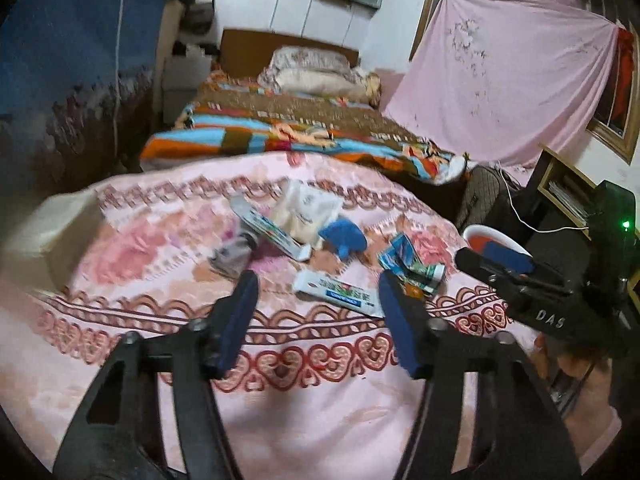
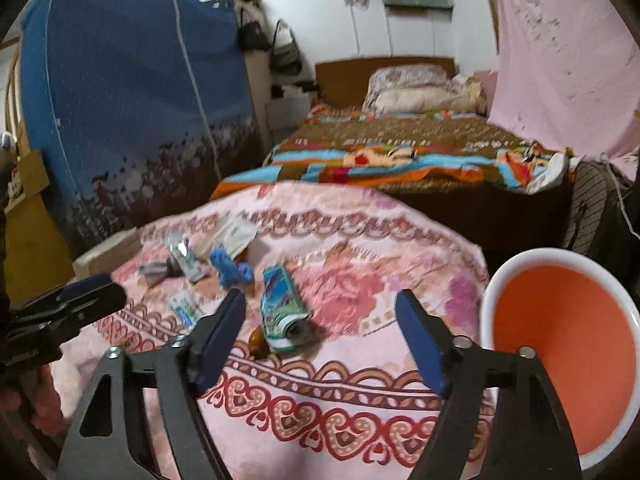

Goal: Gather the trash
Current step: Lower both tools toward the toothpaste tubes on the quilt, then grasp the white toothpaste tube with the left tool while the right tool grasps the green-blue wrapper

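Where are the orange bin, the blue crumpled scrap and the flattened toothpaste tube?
Orange bin (image 2: 568, 360): right wrist view, inner wall.
Blue crumpled scrap (image 1: 344, 238): left wrist view, middle.
Flattened toothpaste tube (image 1: 336, 292): left wrist view, printed face.

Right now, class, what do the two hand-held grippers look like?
Each hand-held gripper, left and right, has black angular metal arms with silver bolts and flat dark-blue pads. The right one's black body bears white letters "DAS" and a green light.
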`<state>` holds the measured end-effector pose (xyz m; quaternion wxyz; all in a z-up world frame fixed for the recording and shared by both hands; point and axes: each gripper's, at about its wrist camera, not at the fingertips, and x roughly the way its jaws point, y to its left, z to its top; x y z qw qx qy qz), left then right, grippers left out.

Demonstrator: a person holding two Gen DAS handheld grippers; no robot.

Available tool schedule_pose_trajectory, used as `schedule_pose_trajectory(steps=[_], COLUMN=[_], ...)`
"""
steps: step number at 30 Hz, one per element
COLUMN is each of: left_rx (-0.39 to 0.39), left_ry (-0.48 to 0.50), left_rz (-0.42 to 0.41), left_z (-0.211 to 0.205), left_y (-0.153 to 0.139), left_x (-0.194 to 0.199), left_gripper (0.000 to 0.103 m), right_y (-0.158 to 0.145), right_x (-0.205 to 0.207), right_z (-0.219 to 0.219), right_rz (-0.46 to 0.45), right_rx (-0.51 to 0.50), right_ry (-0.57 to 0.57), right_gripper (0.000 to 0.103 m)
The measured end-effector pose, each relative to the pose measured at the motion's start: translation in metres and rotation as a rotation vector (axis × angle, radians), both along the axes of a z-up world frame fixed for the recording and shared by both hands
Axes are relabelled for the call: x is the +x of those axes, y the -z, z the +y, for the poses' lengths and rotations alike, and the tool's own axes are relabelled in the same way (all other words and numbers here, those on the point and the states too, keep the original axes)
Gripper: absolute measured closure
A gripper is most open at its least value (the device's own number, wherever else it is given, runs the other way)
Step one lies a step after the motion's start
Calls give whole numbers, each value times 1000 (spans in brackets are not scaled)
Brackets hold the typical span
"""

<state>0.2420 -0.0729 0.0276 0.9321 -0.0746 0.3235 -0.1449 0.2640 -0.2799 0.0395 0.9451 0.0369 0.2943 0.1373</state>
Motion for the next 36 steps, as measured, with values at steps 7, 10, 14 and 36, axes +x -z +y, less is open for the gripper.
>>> schedule_pose_trajectory(steps=[7, 10, 14, 36], left_rx=[-27, -70, -122, -196], left_ry=[32, 39, 49, -22], left_rz=[133, 176, 227, 241], left_z=[-12, -13, -17, -18], left_y=[16, 19, 25, 26], left_x=[19, 23, 28, 35], left_gripper=[82, 83, 83, 103], right_y=[14, 20, 23, 18], right_x=[14, 22, 24, 20], right_z=[3, 4, 5, -3], right_rz=[109, 162, 181, 142], right_rx=[47, 66, 73, 124], right_ry=[-82, -108, -123, -111], right_gripper=[53, 62, 73, 96])
